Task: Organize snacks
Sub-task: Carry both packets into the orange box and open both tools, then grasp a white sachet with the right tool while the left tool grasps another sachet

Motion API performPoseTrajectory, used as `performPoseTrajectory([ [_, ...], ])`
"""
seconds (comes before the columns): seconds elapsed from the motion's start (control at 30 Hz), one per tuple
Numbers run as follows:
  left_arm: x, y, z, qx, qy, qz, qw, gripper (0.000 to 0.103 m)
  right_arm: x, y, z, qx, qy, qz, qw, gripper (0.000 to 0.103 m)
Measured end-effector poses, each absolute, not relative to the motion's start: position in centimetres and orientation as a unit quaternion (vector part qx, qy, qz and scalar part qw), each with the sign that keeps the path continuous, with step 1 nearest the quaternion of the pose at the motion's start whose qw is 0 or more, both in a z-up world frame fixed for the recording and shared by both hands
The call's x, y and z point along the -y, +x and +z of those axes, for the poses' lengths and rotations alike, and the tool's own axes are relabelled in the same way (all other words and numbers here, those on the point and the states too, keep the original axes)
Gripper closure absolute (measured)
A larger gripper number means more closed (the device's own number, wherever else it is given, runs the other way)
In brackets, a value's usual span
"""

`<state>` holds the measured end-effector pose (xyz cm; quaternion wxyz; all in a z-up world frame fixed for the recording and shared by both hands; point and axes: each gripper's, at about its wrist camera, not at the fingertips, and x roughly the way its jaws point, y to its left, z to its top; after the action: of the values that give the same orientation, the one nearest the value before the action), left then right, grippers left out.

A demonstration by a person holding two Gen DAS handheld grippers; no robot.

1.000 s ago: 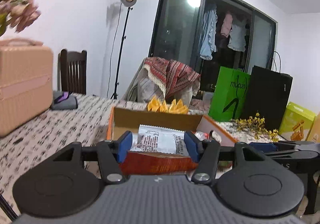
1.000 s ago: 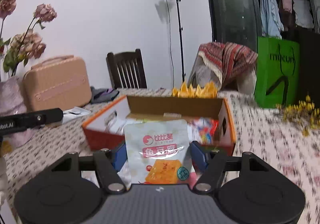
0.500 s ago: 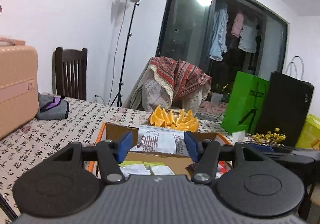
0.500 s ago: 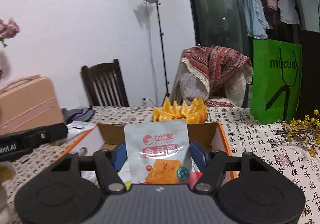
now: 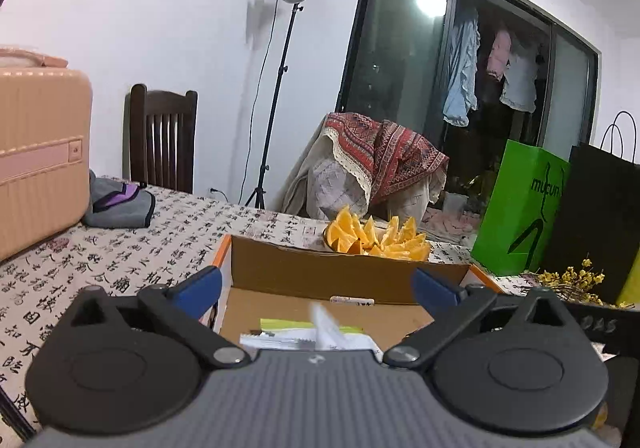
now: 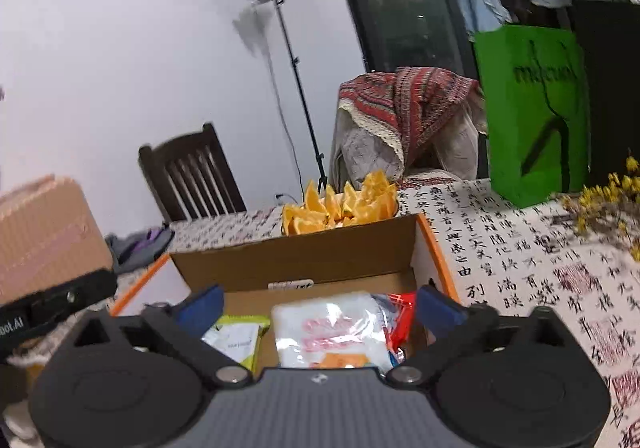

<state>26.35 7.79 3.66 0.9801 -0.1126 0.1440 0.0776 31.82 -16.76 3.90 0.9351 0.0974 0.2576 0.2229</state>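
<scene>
Both grippers hang over an open cardboard box [image 5: 328, 276] with an orange rim [image 6: 296, 248]. My left gripper [image 5: 316, 288] is opening, its blue pads spread wide and touching nothing; a white snack packet [image 5: 324, 332], blurred, drops between them into the box. My right gripper [image 6: 320, 306] is opening too. The white packet with red print [image 6: 332, 328] that lay in it now rests loose in the box, clear of both pads. A green-and-white packet [image 6: 236, 340] and a red wrapper [image 6: 402, 318] also lie inside.
A bowl of orange wedges [image 5: 376, 238] stands right behind the box. A pink case [image 5: 40, 152] and a grey pouch [image 5: 120, 206] sit at the left. A green bag [image 5: 524, 208], a black bag [image 5: 596, 216] and yellow flowers [image 5: 568, 280] stand at the right. Chairs are behind the table.
Both grippers moved forward over the box, then spread their jaws and let go of their packets, which dropped into the box.
</scene>
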Motion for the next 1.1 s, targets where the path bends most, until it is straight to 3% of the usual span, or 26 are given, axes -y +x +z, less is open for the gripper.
performPoseTrajectory([
  [0.43,-8.0,25.8,4.6,-0.164,-0.118,0.089,0.975,0.000,17.4,30.7,5.1,-0.256,0.092,0.216,0.938,0.000],
  [0.77,-8.0,20.4,6.8,-0.166,-0.109,0.096,0.975,0.000,18.6,25.8,7.6,-0.252,0.060,0.196,0.946,0.000],
  [1.1,-8.9,14.3,4.9,-0.204,-0.112,0.104,0.967,0.000,18.0,19.3,5.5,-0.293,0.022,0.222,0.930,0.000],
])
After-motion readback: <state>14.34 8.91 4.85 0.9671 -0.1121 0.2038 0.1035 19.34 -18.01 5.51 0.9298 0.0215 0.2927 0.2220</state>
